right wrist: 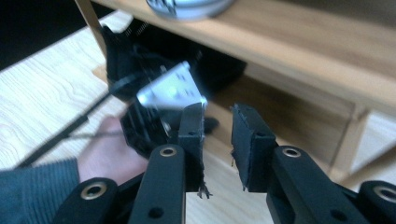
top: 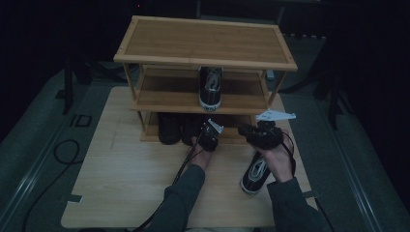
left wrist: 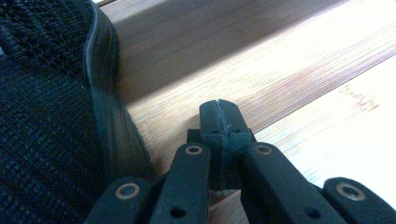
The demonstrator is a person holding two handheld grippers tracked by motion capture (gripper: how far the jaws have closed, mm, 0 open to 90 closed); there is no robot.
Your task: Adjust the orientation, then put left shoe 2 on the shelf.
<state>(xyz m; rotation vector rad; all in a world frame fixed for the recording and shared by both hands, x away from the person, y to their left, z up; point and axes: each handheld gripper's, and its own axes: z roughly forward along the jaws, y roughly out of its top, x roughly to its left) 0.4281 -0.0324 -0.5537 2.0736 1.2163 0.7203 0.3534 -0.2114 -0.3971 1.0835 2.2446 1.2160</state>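
A three-tier wooden shoe rack (top: pixel 203 62) stands on the table. A black-and-white sneaker (top: pixel 211 87) sits on its middle shelf, and its pale sole (right wrist: pixel 187 7) shows in the right gripper view. Two black shoes (top: pixel 170 128) rest on the bottom shelf. My left gripper (top: pixel 207 129) reaches to the bottom shelf's front edge; its jaws are shut (left wrist: pixel 219 112) with nothing between them, right beside a black mesh shoe (left wrist: pixel 42 116). My right gripper (top: pixel 244 130) hovers to the right of it, jaws apart (right wrist: pixel 217 121) and empty. A second black-and-white sneaker (top: pixel 254 175) lies on the table under my right hand.
The rack's top shelf (top: pixel 203 41) is bare. A wooden table (top: pixel 125 183) carries everything, with free surface at the left front. Cables trail from both grippers toward the near edge. A grey floor mat (top: pixel 38 140) with a black cable lies left of the table.
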